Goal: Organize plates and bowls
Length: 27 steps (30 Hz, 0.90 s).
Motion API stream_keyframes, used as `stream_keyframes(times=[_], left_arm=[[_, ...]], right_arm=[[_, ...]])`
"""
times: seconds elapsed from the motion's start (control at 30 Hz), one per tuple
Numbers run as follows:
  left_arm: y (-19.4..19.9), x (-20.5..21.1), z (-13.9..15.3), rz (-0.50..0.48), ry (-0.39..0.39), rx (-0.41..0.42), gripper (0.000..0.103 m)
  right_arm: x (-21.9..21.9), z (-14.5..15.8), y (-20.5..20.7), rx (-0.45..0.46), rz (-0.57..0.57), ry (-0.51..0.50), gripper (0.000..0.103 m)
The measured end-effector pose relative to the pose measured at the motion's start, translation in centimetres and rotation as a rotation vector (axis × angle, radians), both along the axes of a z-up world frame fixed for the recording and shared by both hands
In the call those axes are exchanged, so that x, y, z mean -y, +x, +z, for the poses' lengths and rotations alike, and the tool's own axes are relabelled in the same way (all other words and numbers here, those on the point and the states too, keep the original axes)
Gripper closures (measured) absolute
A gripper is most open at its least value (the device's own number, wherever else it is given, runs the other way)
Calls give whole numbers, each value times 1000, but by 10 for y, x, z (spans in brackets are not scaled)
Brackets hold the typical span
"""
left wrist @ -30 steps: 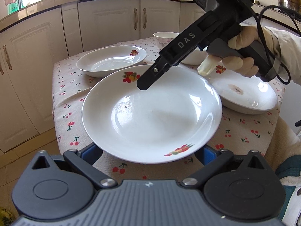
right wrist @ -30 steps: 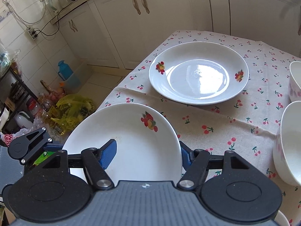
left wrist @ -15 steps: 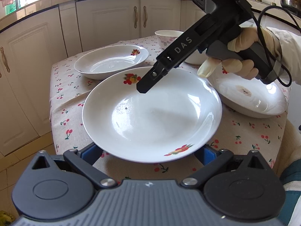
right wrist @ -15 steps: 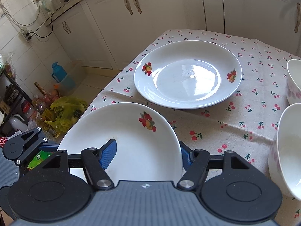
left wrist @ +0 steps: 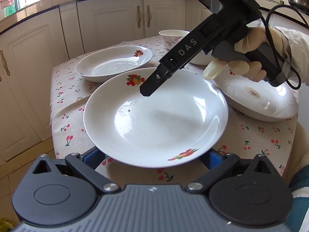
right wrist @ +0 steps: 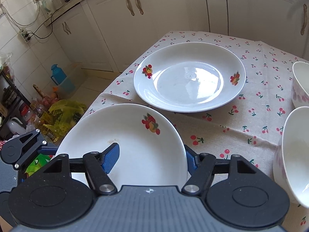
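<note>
Left wrist view first: fruit-print deep plate (left wrist: 154,119) front and centre, hanging out past the near edge of the cherry-cloth table (left wrist: 63,96), seemingly lifted off the cloth, going by the shadow underneath. Left gripper (left wrist: 152,158) right below the near rim, blue pads poking out wide apart on either side. Can't tell from either view whether clamped or just cradling.

Right gripper (right wrist: 151,157), in a gloved hand (left wrist: 249,58), angled in from the far side, with one black finger dipping inside the plate close to the fruit print on the far rim. Right wrist view fills in the rest: one blue pad (right wrist: 112,154) over the inside of the plate, the other tucked outside the rim, so rim wall between the jaws. Reads as closed on the plate.

Step in hand, best guess: stacking the plates, this one mid-carry. Matching fruit-print plate (left wrist: 114,63) sitting empty toward the far left corner, near the held one with a strip of cloth between. Stained plate (left wrist: 256,98) by the right edge, bowls (left wrist: 173,38) toward the far right corner.

Next move, probably: keep level, bring over the matching plate, line up the rims, lower until nested, only then let go. Worth watching: glossy glaze plus a thin pinch on a rim, so easy to slip or clink.
</note>
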<state>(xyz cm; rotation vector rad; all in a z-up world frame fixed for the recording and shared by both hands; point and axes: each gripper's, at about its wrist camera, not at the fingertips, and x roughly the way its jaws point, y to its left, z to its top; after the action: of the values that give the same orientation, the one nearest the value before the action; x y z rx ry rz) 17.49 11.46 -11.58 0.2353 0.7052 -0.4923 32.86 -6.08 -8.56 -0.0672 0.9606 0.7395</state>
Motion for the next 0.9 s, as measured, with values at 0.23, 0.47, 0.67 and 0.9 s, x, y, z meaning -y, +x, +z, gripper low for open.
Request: stream_keyframes(times=[0.23,0.47,0.67,0.9], left_arm=[[-3,-1,1,7,-12,2,1],[-16,-1,11,47,-14,10,1],[-41,9,27,94,-13,55,1],[-71,27,37,151,-55,78,1]], right_arm=[[2,7,-4,14,12,3,13],[22,41,-33,140,0,-7,0],[44,60,-72,235,-5,-50,0],[83,64,-123,310,-49,-61,0]])
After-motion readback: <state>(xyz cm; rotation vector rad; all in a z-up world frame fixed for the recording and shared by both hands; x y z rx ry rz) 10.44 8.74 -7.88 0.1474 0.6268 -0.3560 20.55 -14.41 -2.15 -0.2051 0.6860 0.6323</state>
